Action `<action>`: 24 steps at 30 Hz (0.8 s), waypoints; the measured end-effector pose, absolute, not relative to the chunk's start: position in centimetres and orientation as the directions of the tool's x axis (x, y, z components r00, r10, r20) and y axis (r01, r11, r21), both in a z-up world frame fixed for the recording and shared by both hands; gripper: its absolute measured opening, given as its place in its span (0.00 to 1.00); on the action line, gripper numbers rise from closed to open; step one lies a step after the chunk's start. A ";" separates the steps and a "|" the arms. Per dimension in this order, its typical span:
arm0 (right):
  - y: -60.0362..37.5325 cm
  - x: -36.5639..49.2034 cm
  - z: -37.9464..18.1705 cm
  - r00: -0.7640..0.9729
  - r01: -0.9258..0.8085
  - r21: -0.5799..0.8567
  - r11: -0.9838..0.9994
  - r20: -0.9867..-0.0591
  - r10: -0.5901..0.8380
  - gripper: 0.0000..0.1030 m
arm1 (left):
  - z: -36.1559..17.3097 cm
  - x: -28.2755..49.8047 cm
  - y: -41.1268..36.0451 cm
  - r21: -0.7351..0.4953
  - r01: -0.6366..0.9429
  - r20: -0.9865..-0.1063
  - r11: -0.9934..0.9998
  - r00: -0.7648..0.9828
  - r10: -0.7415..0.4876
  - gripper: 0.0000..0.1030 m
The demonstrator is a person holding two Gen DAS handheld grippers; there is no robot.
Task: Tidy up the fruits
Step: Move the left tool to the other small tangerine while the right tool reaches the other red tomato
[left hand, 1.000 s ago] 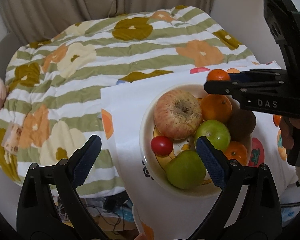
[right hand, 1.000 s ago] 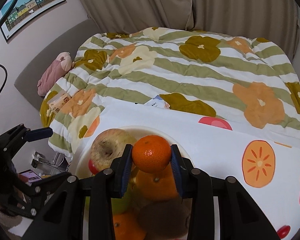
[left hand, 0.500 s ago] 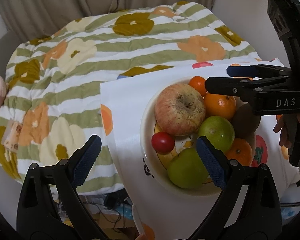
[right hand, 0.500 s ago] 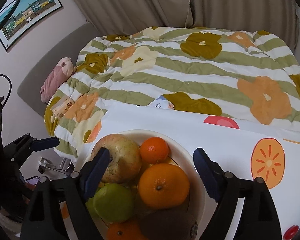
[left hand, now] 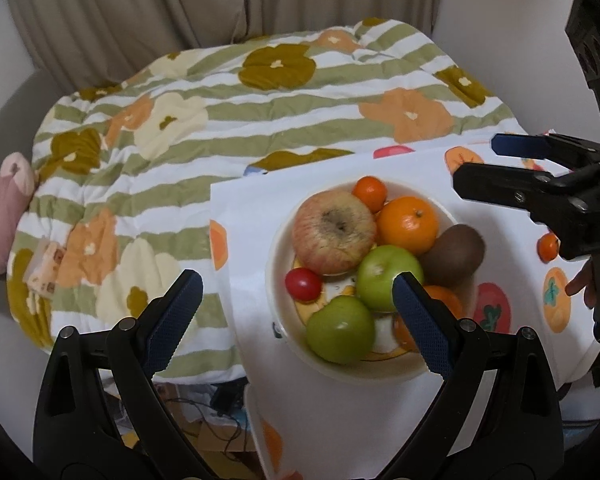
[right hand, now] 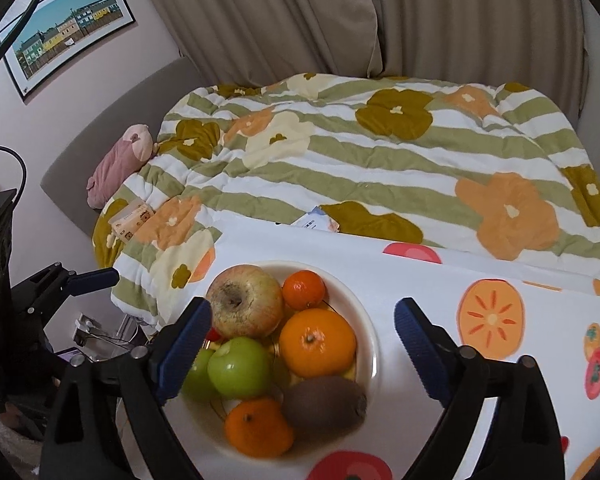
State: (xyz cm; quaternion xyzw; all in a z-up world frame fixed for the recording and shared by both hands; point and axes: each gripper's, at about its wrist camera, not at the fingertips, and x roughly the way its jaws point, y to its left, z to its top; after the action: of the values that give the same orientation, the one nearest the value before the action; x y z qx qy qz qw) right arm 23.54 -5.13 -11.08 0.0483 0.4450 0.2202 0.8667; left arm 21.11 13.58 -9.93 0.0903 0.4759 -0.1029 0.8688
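Note:
A white bowl point(left hand: 278, 236) point(right hand: 370, 332) on a fruit-print cloth holds a red-yellow apple point(left hand: 332, 232) point(right hand: 244, 300), a small mandarin point(left hand: 369, 193) point(right hand: 303, 289), a large orange point(left hand: 408, 224) point(right hand: 317, 342), two green apples point(left hand: 388, 278) point(right hand: 239, 366), a kiwi point(left hand: 454, 254) point(right hand: 324, 406), a cherry tomato point(left hand: 303, 284) and another orange point(right hand: 258, 426). My left gripper point(left hand: 296, 312) is open above the bowl's near left side. My right gripper point(right hand: 302, 344) is open and empty over the bowl; it shows at the right of the left wrist view point(left hand: 512, 164).
The cloth-covered table point(left hand: 340, 412) point(right hand: 440, 280) stands against a bed with a flowered striped quilt point(left hand: 220, 112) point(right hand: 380, 152). A pink plush point(left hand: 4, 208) point(right hand: 120, 160) lies at the bed's left. Curtains hang behind. Cables and boxes lie on the floor point(left hand: 204, 408).
My right gripper opened and let the small mandarin go into the bowl beside the red-yellow apple, then drew back and up. My left gripper stayed open and barely moved.

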 end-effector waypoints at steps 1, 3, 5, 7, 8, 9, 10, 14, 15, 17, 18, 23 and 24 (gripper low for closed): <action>-5.6 23.2 -10.8 0.512 -0.338 0.277 0.899 -0.748 0.423 1.00 | -9.7 20.8 13.2 0.059 0.263 -0.844 0.963 0.529 -0.093 0.98; -6.6 22.2 -10.2 0.521 -0.339 0.261 0.904 -0.748 0.411 1.00 | -9.3 20.2 12.4 0.060 0.256 -0.840 0.965 0.535 -0.090 0.98; -7.6 21.4 -9.8 0.530 -0.339 0.249 0.907 -0.746 0.403 1.00 | -8.9 19.5 11.5 0.055 0.251 -0.838 0.966 0.538 -0.092 0.98; -8.7 20.6 -9.3 0.528 -0.342 0.255 0.905 -0.744 0.409 1.00 | -8.5 18.7 10.3 0.051 0.250 -0.836 0.967 0.541 -0.096 0.98; -9.5 20.2 -9.1 0.531 -0.340 0.254 0.905 -0.743 0.408 1.00 | -8.3 18.3 9.8 0.051 0.250 -0.834 0.967 0.543 -0.096 0.98; -10.2 19.8 -8.9 0.538 -0.336 0.249 0.908 -0.741 0.402 1.00 | -8.2 18.0 9.1 0.052 0.251 -0.833 0.967 0.545 -0.096 0.98; -11.3 19.2 -8.7 0.545 -0.331 0.241 0.912 -0.740 0.393 1.00 | -8.0 17.5 8.4 0.054 0.252 -0.831 0.966 0.547 -0.096 0.98; -14.6 17.5 -7.9 0.567 -0.310 0.216 0.926 -0.740 0.363 1.00 | -7.5 16.4 5.5 0.054 0.261 -0.826 0.964 0.554 -0.104 0.98; -15.7 16.9 -7.8 0.570 -0.306 0.214 0.928 -0.739 0.359 1.00 | -7.3 16.0 4.5 0.054 0.266 -0.824 0.962 0.556 -0.107 0.98; -17.3 16.3 -7.5 0.575 -0.297 0.209 0.931 -0.740 0.350 1.00 | -7.2 15.6 3.1 0.056 0.274 -0.822 0.960 0.559 -0.111 0.98; -18.4 15.8 -7.4 0.577 -0.291 0.204 0.935 -0.742 0.342 1.00 | -7.2 15.4 2.4 0.056 0.278 -0.820 0.959 0.561 -0.114 0.98; -22.4 14.0 -7.5 0.584 -0.274 0.179 0.945 -0.750 0.311 1.00 | -7.3 14.5 -2.2 0.051 0.308 -0.813 0.950 0.565 -0.140 0.98; -23.5 13.7 -7.7 0.585 -0.268 0.172 0.948 -0.753 0.302 1.00 | -7.4 14.3 -3.1 0.048 0.317 -0.812 0.947 0.565 -0.147 0.98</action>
State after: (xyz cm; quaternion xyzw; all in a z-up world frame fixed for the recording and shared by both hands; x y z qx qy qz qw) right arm 13.70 -23.47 -7.66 0.0201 0.4267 0.1599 0.8899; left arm 14.29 -3.08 -7.42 0.0947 0.4475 -0.1320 0.8794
